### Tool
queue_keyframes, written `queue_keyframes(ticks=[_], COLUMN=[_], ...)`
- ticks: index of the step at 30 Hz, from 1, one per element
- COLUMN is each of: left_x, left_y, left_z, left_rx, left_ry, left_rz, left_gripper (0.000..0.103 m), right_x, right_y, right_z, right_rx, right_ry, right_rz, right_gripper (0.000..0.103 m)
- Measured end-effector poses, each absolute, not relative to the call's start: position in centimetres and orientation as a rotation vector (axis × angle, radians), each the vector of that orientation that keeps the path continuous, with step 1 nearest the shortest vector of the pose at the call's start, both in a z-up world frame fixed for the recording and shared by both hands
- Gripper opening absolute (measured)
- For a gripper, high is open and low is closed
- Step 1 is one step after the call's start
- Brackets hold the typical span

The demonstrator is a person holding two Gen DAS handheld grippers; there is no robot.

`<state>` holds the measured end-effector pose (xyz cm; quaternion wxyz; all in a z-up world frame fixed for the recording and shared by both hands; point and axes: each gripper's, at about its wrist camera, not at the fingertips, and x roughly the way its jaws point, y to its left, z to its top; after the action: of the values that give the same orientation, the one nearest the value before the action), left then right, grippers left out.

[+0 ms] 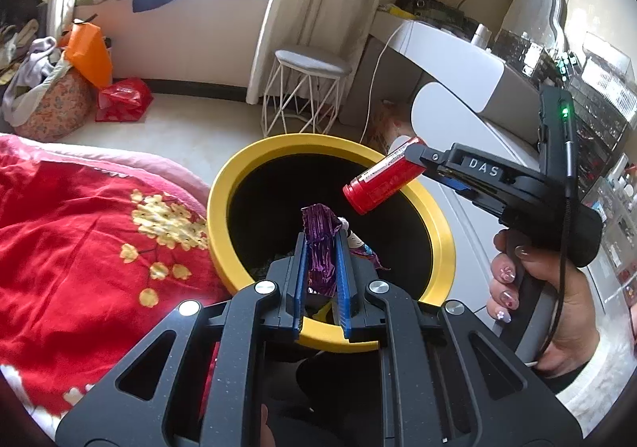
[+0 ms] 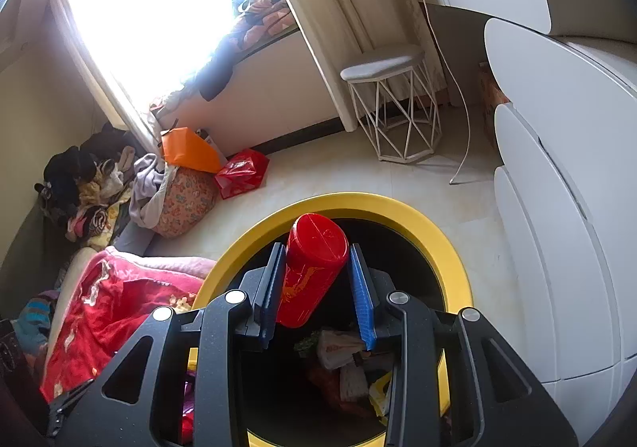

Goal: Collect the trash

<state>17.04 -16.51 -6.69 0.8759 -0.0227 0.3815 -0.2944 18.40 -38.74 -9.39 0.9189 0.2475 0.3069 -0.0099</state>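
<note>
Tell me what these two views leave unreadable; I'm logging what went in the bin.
- Red bottle label: too small in the left wrist view, turned away in the right.
- Purple wrapper print: crumpled, partly covered by the left gripper fingers.
- Bin contents: dark in the left wrist view; in the right, the right gripper covers much.

One round yellow-rimmed black bin (image 1: 223, 188); one red plastic cylindrical bottle (image 1: 382, 184); one crumpled purple foil wrapper (image 1: 320, 244); two black hand-held grippers.

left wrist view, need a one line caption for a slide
Left gripper holds a purple wrapper over the yellow-rimmed bin; right gripper holds a red bottle.
</note>
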Motion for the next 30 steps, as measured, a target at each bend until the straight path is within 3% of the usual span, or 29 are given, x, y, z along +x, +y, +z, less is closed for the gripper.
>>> queue_keyframes(ticks=[3, 5, 7, 9, 12, 14, 19, 21, 25, 30], left_x=[17.3, 17.5, 17.4, 17.3, 17.2, 17.0, 16.5, 16.2, 15.7, 15.3], left_y=[-17.0, -17.2, -17.2, -17.1, -16.9, -16.5, -15.8, -15.3, -14.0, -12.1], left_z=[-6.9, -6.9, -7.0, -6.9, -6.8, -6.6, -5.8, -5.4, -4.8, -4.3], left_rx=[-0.046, -0.043, -0.035, -0.034, -0.032, -0.031, -0.024, -0.027, -0.028, -0.050], left_ry=[0.804, 0.807, 0.797, 0.794, 0.791, 0.786, 0.757, 0.746, 0.727, 0.720], left_rz=[-0.620, -0.619, -0.614, -0.613, -0.602, -0.592, -0.546, -0.530, -0.484, -0.423], left_gripper=[0.009, 0.016, 0.031, 0.035, 0.051, 0.056, 0.087, 0.092, 0.092, 0.092], right_x=[18.3, 18.2, 18.0, 17.9, 17.7, 17.5, 16.9, 16.6, 16.0, 15.1], right_y=[-39.1, -39.3, -39.5, -39.6, -39.7, -39.7, -39.5, -39.1, -38.3, -36.9], right_z=[-9.3, -9.3, -9.3, -9.2, -9.2, -9.0, -8.5, -8.2, -7.5, -6.8], right_rx=[0.520, 0.528, 0.538, 0.539, 0.543, 0.542, 0.520, 0.502, 0.461, 0.410], right_ry=[0.627, 0.624, 0.621, 0.619, 0.618, 0.615, 0.614, 0.608, 0.590, 0.577], right_rz=[-0.021, -0.024, -0.031, -0.036, -0.041, -0.044, -0.044, -0.036, -0.024, -0.009], right_gripper=[0.032, 0.032, 0.039, 0.042, 0.046, 0.051, 0.061, 0.066, 0.078, 0.086])
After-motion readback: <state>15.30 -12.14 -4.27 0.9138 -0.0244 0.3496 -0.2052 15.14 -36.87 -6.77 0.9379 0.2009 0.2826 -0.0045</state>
